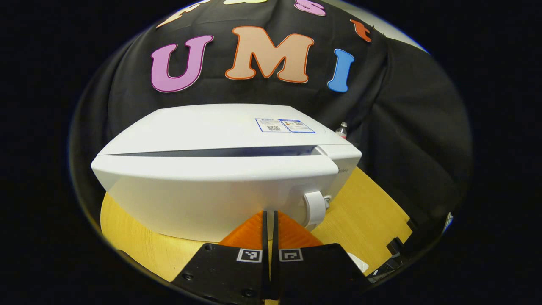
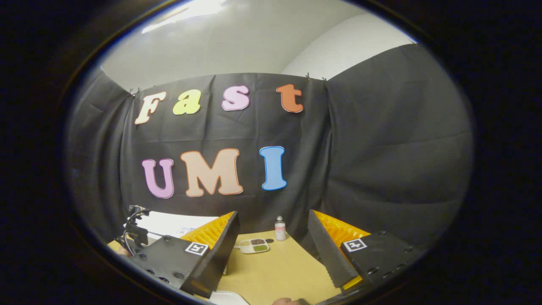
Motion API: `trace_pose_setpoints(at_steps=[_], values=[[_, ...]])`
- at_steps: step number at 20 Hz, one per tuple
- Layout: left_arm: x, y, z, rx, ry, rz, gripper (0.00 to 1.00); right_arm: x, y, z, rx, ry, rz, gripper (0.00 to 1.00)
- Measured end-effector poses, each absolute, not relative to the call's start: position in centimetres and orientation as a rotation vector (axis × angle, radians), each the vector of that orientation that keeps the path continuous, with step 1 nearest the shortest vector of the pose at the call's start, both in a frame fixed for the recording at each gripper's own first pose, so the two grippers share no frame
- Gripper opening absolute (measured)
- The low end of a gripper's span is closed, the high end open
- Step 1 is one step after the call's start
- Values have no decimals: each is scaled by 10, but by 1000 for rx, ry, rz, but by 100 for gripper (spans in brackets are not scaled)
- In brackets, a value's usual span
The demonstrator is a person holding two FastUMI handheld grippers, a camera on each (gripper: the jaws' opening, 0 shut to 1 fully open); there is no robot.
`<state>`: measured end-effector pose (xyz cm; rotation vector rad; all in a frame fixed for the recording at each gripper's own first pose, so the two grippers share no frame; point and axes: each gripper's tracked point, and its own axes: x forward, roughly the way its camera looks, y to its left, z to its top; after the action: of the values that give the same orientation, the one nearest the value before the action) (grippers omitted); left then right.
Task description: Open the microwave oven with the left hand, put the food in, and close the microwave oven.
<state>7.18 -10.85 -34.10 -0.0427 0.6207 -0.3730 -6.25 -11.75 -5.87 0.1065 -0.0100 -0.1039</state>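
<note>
barely started: microwave (image 1: pixel 220 169) door looked closed at frame centre, left gripper (image 1: pixel 269 220) clenched on nothing; right gripper (image 2: pixel 271 250) released, food tray (image 2: pixel 253 245) lower centre, untouched.

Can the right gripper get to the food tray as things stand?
Probably yes: the right gripper is open, and bare table lies between it and the food tray; the small bottle stands off to the side.
</note>
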Motion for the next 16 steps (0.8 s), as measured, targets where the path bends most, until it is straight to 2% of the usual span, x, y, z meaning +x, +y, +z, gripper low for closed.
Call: trace_pose_setpoints(at_steps=[1, 4, 5, 6, 9, 10, 11, 12, 14, 15, 16], values=[[73, -109, -339, -40, 619, -376, 0, -61, -118, -59, 106, -9, -106, 99], [76, -116, -343, -53, 622, -391, 0, -59, -121, -60, 102, -11, -119, 99], [76, -116, -343, -56, 622, -395, 0, -57, -122, -60, 102, -10, -123, 91], [77, -118, -343, -59, 621, -396, 1, -56, -123, -61, 101, -8, -125, 99], [83, -127, -334, -63, 574, -426, 0, -50, -121, -63, 97, -4, -127, 99], [93, -122, -326, -26, 528, -394, 0, -48, -122, -63, 93, -3, -128, 99], [97, -136, -319, -47, 495, -446, 0, -45, -122, -64, 92, -2, -129, 99], [98, -139, -332, 0, 527, -429, 0, -44, -121, -64, 95, 0, -126, 99], [96, -132, -318, 61, 472, -448, 0, -40, -119, -65, 97, 3, -123, 99], [93, -132, -325, 69, 491, -444, 0, -38, -117, -68, 99, 7, -117, 99], [91, -132, -325, 55, 502, -439, 0, -37, -114, -69, 103, 11, -110, 91]])
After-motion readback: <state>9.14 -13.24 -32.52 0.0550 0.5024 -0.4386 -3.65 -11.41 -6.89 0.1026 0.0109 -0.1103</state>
